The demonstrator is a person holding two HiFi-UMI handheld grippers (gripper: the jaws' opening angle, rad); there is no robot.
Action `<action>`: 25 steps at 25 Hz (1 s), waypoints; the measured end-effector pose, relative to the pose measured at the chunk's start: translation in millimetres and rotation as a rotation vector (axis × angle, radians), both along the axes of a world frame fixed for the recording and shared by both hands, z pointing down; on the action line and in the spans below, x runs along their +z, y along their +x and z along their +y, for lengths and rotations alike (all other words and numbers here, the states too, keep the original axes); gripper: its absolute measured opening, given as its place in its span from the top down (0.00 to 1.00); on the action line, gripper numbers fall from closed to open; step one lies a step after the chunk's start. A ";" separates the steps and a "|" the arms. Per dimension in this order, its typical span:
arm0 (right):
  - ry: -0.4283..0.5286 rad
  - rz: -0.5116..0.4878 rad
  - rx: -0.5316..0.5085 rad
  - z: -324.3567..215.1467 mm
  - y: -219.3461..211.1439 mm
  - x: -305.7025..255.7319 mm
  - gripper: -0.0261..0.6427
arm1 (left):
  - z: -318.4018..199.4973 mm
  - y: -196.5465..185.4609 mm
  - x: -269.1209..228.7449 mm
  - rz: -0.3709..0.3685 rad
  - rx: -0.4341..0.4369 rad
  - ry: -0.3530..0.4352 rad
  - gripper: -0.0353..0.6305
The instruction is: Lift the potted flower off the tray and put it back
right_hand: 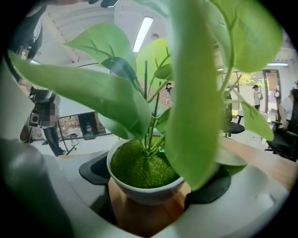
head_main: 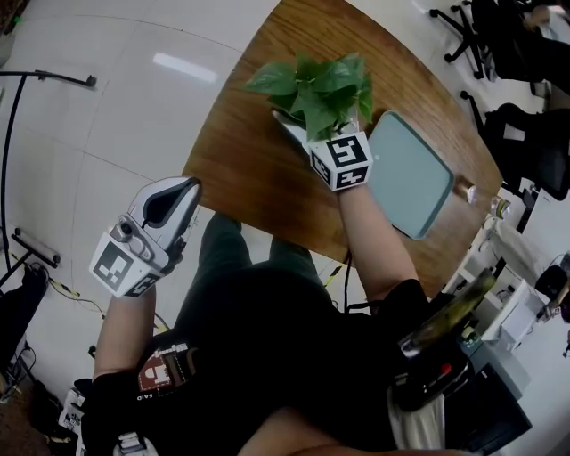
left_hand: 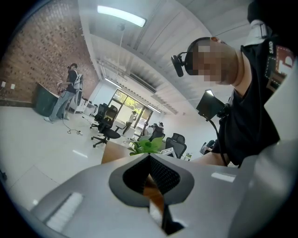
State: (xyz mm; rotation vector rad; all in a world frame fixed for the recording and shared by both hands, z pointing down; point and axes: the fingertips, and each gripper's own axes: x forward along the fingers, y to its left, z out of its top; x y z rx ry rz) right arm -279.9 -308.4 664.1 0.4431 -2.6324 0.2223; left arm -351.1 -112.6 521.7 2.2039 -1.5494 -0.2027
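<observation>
The potted flower [head_main: 316, 85], with broad green leaves and moss in a white pot [right_hand: 144, 193], sits between the jaws of my right gripper [head_main: 318, 123]. That gripper is shut on the pot, with a dark pad [right_hand: 95, 169] against each side. It is above the wooden table [head_main: 258, 178], just left of the pale teal tray [head_main: 414, 174], which holds nothing. The leaves hide whether the pot touches the wood. My left gripper [head_main: 183, 191] is off the table's near left edge, over the floor. Its jaws [left_hand: 150, 160] meet with nothing between them.
Office chairs [head_main: 463, 27] stand beyond the table's far right. A black stand [head_main: 44, 80] is on the floor at the left. A desk with equipment [head_main: 508, 294] lies right of the table. A person [left_hand: 67, 93] stands far off in the left gripper view.
</observation>
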 end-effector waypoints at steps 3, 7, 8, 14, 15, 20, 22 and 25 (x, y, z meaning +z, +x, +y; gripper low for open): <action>0.006 0.002 0.003 -2.7 -4.0 2.2 0.21 | 1.9 -7.1 1.4 0.007 -0.007 -0.003 0.95; -0.004 0.028 -0.004 2.0 -1.8 1.8 0.16 | 5.2 -6.8 -5.2 0.006 -0.008 0.009 0.95; -0.011 0.033 -0.004 3.4 -1.1 -0.6 0.14 | 5.6 -6.8 -7.8 0.004 -0.006 0.015 0.95; -0.081 0.090 0.024 18.5 37.2 -12.8 0.14 | -2.6 12.0 -24.8 0.001 0.042 0.009 0.95; -0.098 0.095 0.033 22.9 48.7 -14.3 0.15 | -6.8 17.0 -28.5 -0.002 0.052 0.015 0.95; -0.133 0.089 0.074 44.1 128.3 -39.5 0.22 | -32.1 60.5 -53.3 -0.012 0.107 0.065 0.95; -0.126 0.058 0.097 45.7 164.8 -61.3 0.30 | -41.9 87.8 -61.8 -0.008 0.147 0.060 0.95; -0.104 -0.005 0.152 42.1 221.6 -98.6 0.47 | -61.5 133.1 -73.8 -0.019 0.218 0.077 0.95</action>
